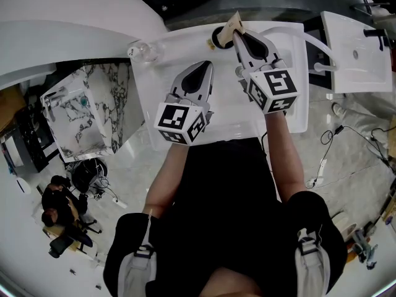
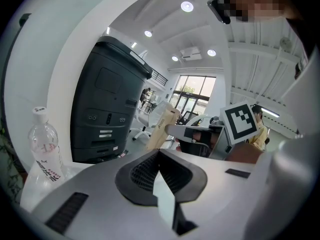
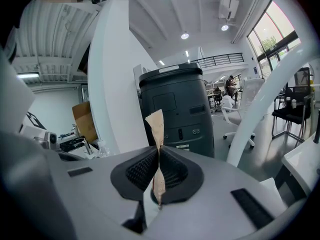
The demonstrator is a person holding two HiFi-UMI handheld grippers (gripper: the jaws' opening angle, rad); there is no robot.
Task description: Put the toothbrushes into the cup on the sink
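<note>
My right gripper (image 1: pixel 237 37) is shut on a toothbrush in a tan paper wrapper (image 1: pixel 235 23), which sticks out past the jaw tips. Its tip is close beside the dark round cup (image 1: pixel 216 39) at the back of the white sink (image 1: pixel 291 113). In the right gripper view the wrapper (image 3: pixel 158 134) stands pinched between the ribbed pads of the gripper (image 3: pixel 159 160). My left gripper (image 1: pixel 206 65) hovers over the sink, a little left and nearer, shut with nothing in it. The left gripper view shows its jaws (image 2: pixel 159 156) closed and the wrapped toothbrush (image 2: pixel 163 129) beyond.
A clear plastic bottle (image 1: pixel 141 51) (image 2: pixel 44 149) stands at the sink's back left. A white curved faucet (image 1: pixel 317 47) rises at the right. A second white basin (image 1: pixel 359 48) lies farther right. A marble-patterned block (image 1: pixel 93 110) sits left. A dark grey machine (image 3: pixel 177 109) stands behind.
</note>
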